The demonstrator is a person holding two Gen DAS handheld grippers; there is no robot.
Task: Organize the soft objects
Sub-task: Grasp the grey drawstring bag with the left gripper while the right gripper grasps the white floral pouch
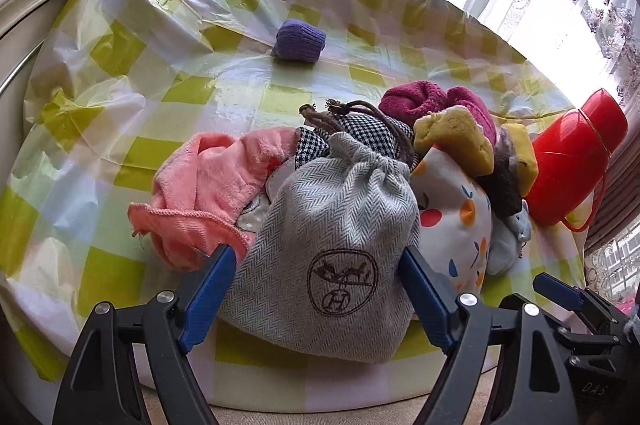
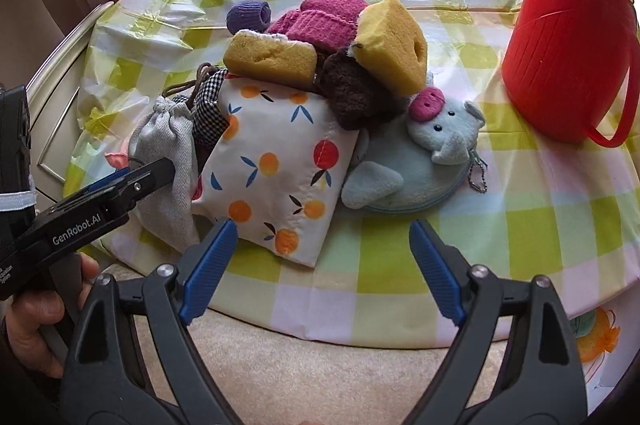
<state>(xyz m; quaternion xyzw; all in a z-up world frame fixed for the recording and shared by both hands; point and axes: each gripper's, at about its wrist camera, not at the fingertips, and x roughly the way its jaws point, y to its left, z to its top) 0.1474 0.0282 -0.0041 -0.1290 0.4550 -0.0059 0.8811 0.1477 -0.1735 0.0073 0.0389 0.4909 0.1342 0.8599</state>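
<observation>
Herringbone-weave drawstring pouch (image 1: 332, 225) sits unpinched between the spread left gripper (image 1: 316, 257); right gripper (image 2: 322, 237) gapes, released.

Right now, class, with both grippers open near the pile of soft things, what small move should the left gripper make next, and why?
Probably close the left gripper on the grey drawstring bag. The bag lies between its open fingers, at the front of the pile and on top of its neighbours, so it should lift away cleanly.

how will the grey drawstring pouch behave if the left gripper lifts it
The grey drawstring pouch is woven cloth and bulges, so it would likely sag and deform, not stay stiff. It leans on the pink cloth, which may shift.
</observation>
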